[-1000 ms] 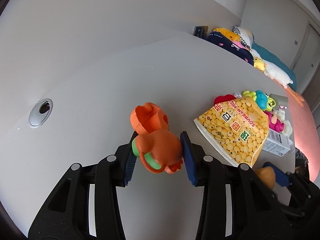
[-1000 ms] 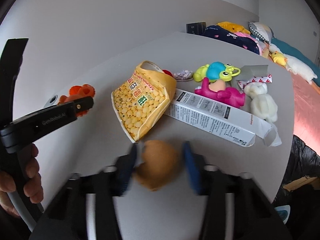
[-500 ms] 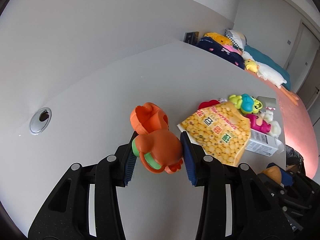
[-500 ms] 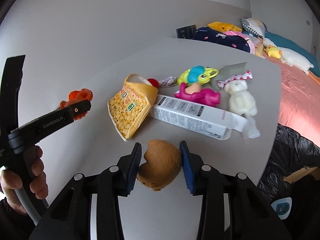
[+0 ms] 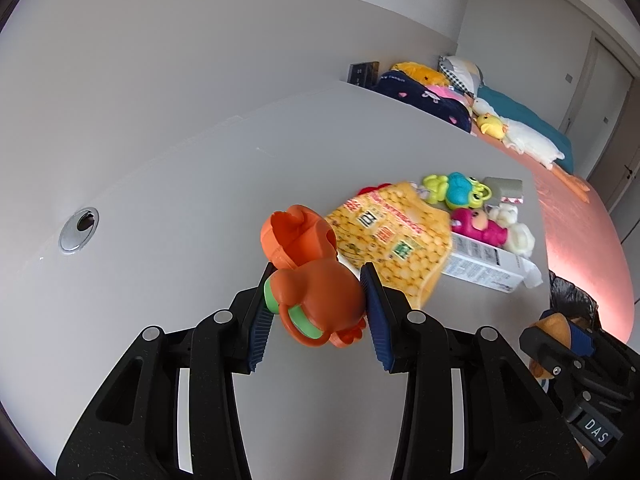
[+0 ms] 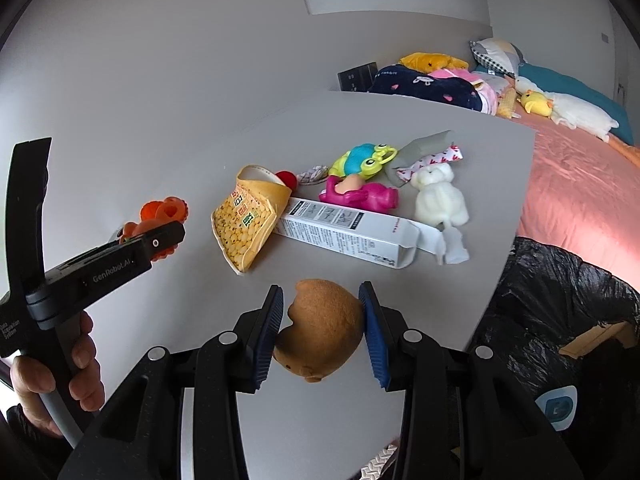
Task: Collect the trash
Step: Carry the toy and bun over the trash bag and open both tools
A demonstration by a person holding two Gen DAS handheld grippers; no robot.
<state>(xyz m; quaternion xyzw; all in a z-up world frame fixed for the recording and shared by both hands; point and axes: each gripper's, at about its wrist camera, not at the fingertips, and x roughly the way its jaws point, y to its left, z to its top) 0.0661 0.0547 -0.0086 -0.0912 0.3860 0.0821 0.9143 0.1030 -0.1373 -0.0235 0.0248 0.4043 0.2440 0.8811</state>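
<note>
At the left edge of the right wrist view a hand (image 6: 60, 364) grips the handle of the left gripper (image 5: 316, 304), and in that gripper's own view its blue pads are clamped on an orange toy watering can (image 5: 312, 280), held clear above the grey table (image 5: 180, 208). Moving right, the yellow soybean bag (image 6: 250, 216) lies slumped at mid frame, touching the end of the long white carton (image 6: 348, 232) — these two look like the real trash here, along with the silver wrapper (image 6: 426, 146) further up. Behind the carton sit the pink toy (image 6: 360, 196), the green and blue frog toy (image 6: 364, 160) and the white plush (image 6: 438, 196). At lower centre the right gripper (image 6: 322, 328) is closed on a brown rounded toy (image 6: 320, 328), the pads pressing both its sides. At the right edge a black bin bag (image 6: 560, 300) gapes below the table edge. Both loads seem firmly caught, so I'd judge the job now is carrying them steadily — keep the squeeze even, keep each toy above the table, and pass well over the bag and carton rather than brushing them. The watering can's spout sticks out ahead of the pads; that is the part most likely to snag.
</note>
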